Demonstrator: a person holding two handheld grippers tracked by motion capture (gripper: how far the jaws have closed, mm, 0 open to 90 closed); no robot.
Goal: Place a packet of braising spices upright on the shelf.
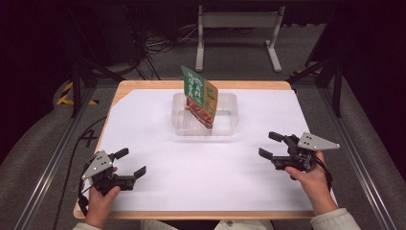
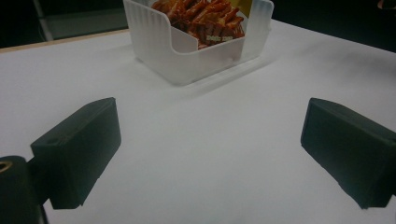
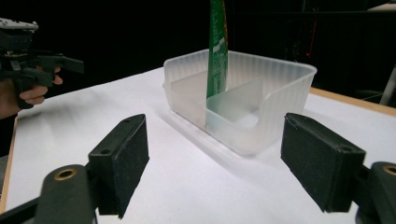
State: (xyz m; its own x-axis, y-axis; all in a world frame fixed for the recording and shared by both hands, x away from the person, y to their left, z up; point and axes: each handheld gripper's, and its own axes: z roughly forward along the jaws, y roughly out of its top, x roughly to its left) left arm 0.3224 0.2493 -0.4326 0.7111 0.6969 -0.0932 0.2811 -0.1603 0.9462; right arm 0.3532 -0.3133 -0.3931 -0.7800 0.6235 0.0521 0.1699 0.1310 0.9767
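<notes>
While both grippers sit low over the near part of the table, the snack packet (image 1: 200,97) stands upright and slightly tilted in a translucent plastic bin (image 1: 229,125) at the far middle of the white sheet (image 1: 201,167), well apart from either pair of jaws. The packet is green along its top and back, with red-brown food pictured on its front. In the right gripper view the packet (image 3: 217,46) shows edge-on as a thin green strip rising from the bin (image 3: 280,88), against an inner divider wall.

The left gripper (image 1: 130,163) lies at the near left of the sheet, held by the left hand (image 1: 101,201), its jaws spread wide and pointed toward the table's middle, with nothing between them. In the left gripper view the two black jaws stand far apart over bare white sheet, and the bin (image 2: 177,60) with the packet's red-brown print (image 2: 205,18) lies ahead of them, a little left of the centre line.

The right gripper (image 1: 272,145) lies at the near right, held by the right hand (image 1: 311,179), its jaws also spread wide and empty, pointed leftward. In the right gripper view the bin sits ahead between the two jaws' lines but clear of both pads, and the left gripper (image 3: 51,63) shows farther off at the left edge.
</notes>
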